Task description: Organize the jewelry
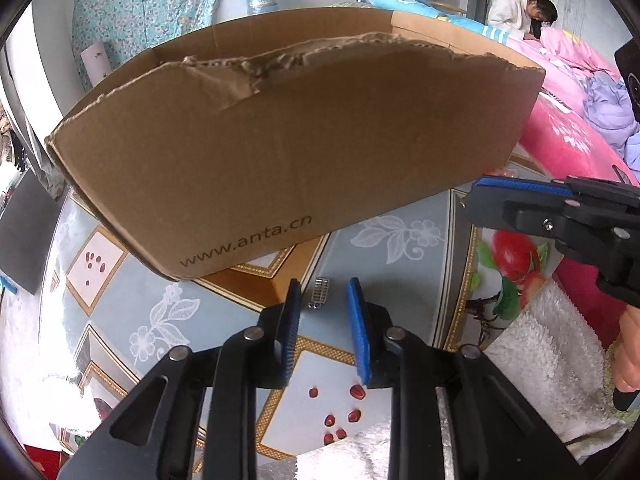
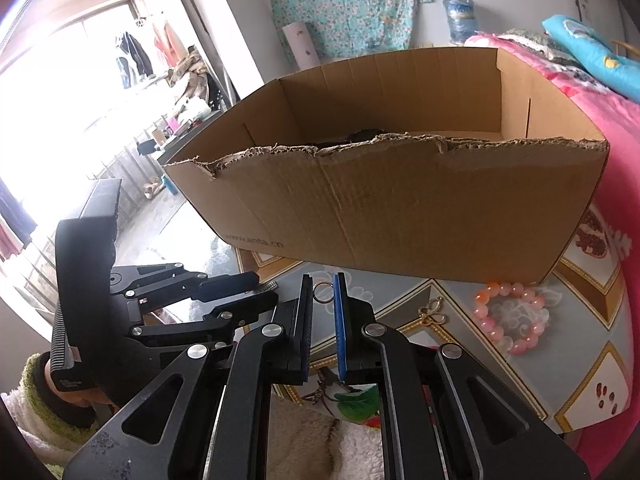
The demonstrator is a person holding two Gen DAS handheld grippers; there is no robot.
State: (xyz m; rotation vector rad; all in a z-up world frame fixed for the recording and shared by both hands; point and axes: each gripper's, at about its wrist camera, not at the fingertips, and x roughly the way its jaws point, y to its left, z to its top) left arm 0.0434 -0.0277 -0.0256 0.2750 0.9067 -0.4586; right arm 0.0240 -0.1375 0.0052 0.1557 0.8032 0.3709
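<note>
My left tool hangs spread over the worktop, its pads apart with nothing between them, and just ahead of the tips lies a small silver clip, flat on the cloth near the box. My right tool has its pads close together but with a gap showing, gripping nothing; a thin ring lies on the cloth just past its tips, close to the box's near wall. Further toward the right edge lie a gold charm and a pink bead bracelet, the bracelet just beside the box's front corner. All of these look light and small. I judge the ring and clip to be stiff, slick metal lying flat, so they may skate or flip; I would come down nearly upright and pinch across the ring's rim, or across the clip's narrow width. The bracelet should be heavier and floppy, best pinched across one bead run. The box is open at the top, with something dark inside that I cannot make out.
</note>
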